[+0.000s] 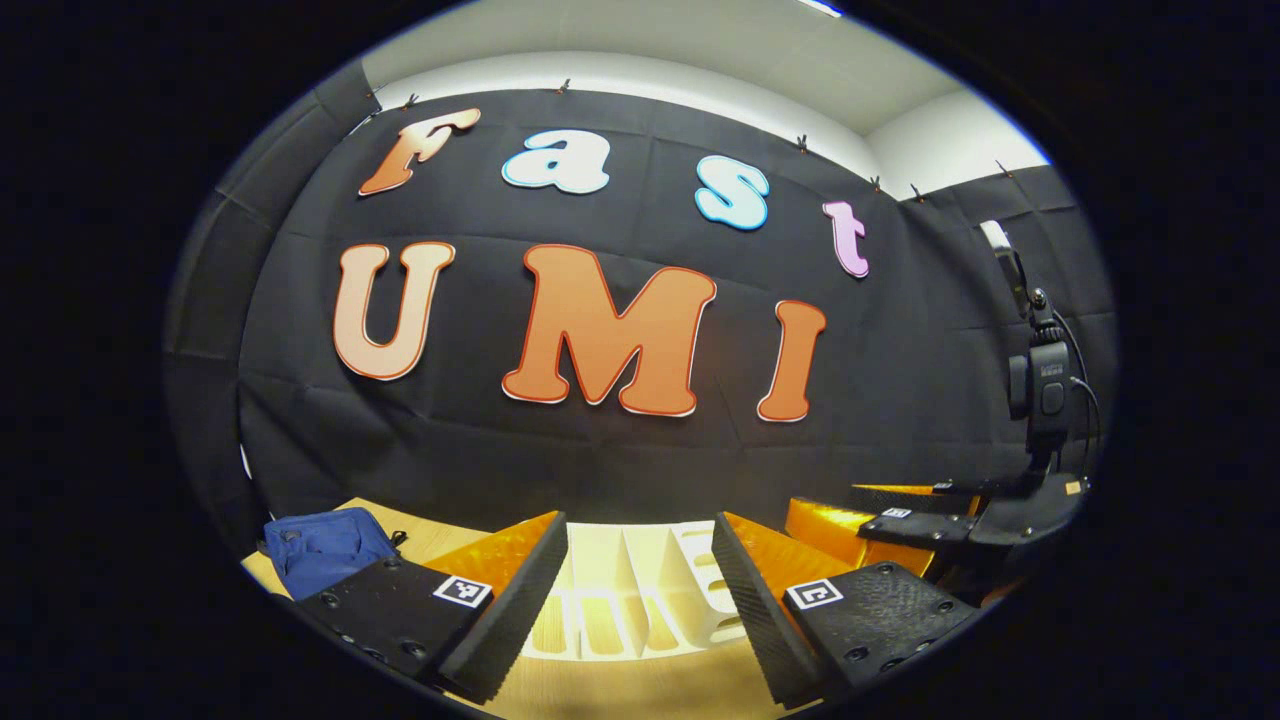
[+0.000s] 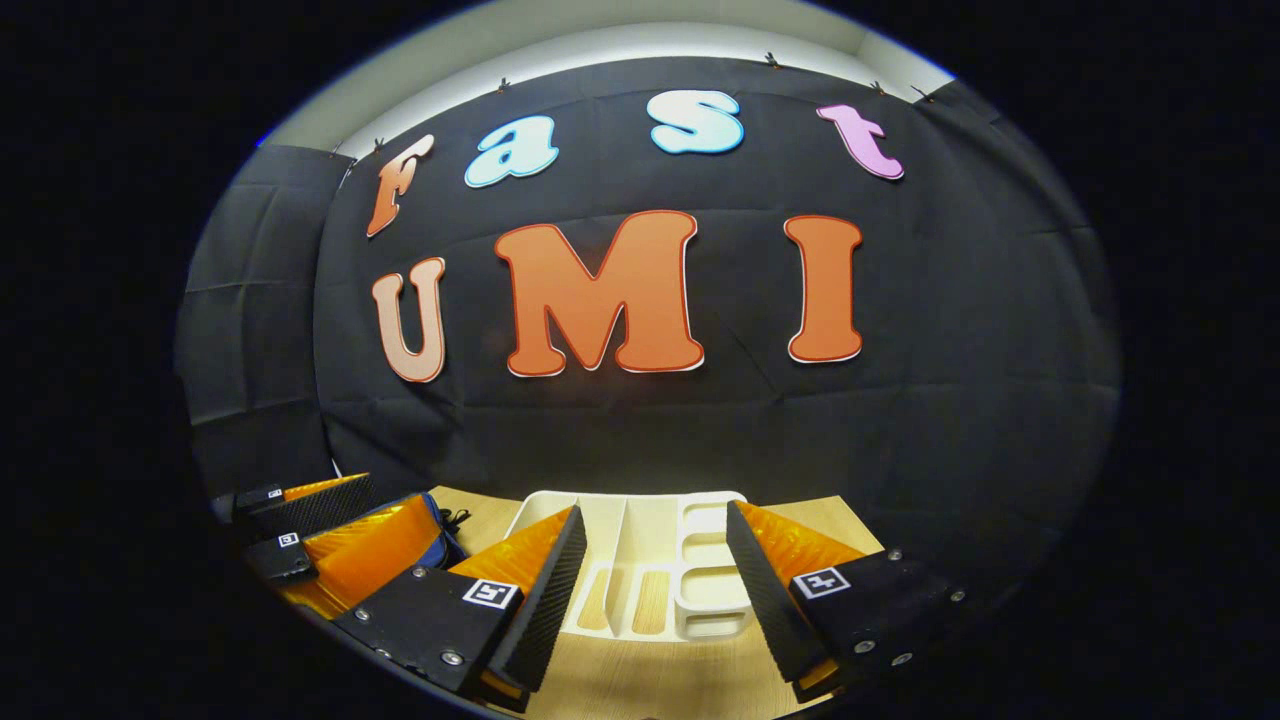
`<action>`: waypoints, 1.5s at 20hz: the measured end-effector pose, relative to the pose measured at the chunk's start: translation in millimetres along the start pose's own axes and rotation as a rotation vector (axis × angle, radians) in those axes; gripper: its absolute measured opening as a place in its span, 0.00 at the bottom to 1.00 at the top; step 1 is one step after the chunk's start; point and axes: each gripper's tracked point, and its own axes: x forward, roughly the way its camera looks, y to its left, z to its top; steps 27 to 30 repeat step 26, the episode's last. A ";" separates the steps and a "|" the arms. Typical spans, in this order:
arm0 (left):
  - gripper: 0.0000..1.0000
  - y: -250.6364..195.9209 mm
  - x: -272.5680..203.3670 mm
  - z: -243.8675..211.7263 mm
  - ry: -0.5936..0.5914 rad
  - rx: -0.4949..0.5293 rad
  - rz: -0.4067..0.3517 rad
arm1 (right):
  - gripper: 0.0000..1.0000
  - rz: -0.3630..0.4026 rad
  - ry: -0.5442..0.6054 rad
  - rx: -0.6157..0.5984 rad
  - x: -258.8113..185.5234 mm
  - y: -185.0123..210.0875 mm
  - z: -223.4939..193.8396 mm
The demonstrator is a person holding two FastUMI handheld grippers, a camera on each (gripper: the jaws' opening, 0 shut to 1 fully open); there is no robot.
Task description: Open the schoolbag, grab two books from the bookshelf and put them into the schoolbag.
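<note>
A white slotted bookshelf lies on the wooden table, straight ahead between the fingers of my left gripper, which is open with nothing in it. The blue schoolbag sits at the table's left. In the right gripper view the same white bookshelf lies ahead of my right gripper, also open with nothing held. The schoolbag peeks out there as a blue edge behind the left gripper. No book is visible in the shelf's slots.
The right gripper shows at the right of the left gripper view, with a camera on a black mount above it. The light wooden table runs back to the black cloth wall.
</note>
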 end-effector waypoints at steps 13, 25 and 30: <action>0.94 5.9 9.4 3.2 -0.040 0.051 0.008 | 0.85 -0.151 -0.059 0.008 -26.6 -24.6 -0.8; 0.95 26.0 9.4 -0.7 -0.031 0.074 -0.004 | 0.85 -0.233 -0.080 -0.044 -38.9 -20.6 -4.2; 0.95 26.6 8.1 2.7 -0.042 0.077 -0.004 | 0.85 -0.222 -0.078 -0.049 -36.9 -18.2 -3.9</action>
